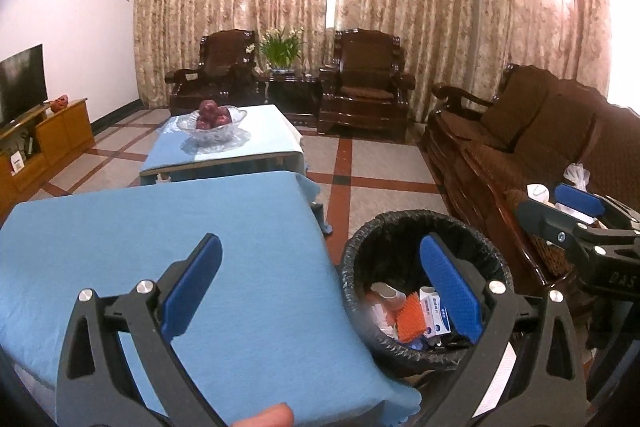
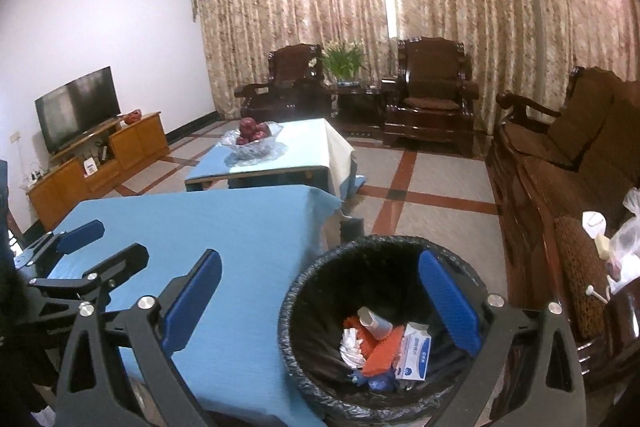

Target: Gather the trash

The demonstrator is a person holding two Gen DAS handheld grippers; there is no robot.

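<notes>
A black-lined trash bin (image 1: 352, 251) (image 2: 304, 275) stands on the floor right of a table with a blue cloth (image 1: 160, 235) (image 2: 224, 227). Inside lie a white and blue box (image 2: 414, 351) (image 1: 436, 315), an orange piece (image 2: 380, 349) (image 1: 410, 321), crumpled white paper (image 2: 352, 345) and a small tube (image 2: 374, 321). My left gripper (image 1: 320, 287) is open and empty over the table edge and bin. My right gripper (image 2: 320, 303) is open and empty above the bin. Each gripper shows in the other's view, the right one (image 1: 580, 211) and the left one (image 2: 80, 231).
A second blue-covered table (image 1: 224, 143) (image 2: 276, 151) farther off holds a glass bowl of red apples (image 1: 212, 121) (image 2: 252, 137). A brown wooden sofa (image 1: 520, 147) (image 2: 568, 155) with plastic bags (image 2: 624, 239) runs along the right. Two armchairs, a plant and a TV cabinet (image 2: 100, 159) stand beyond.
</notes>
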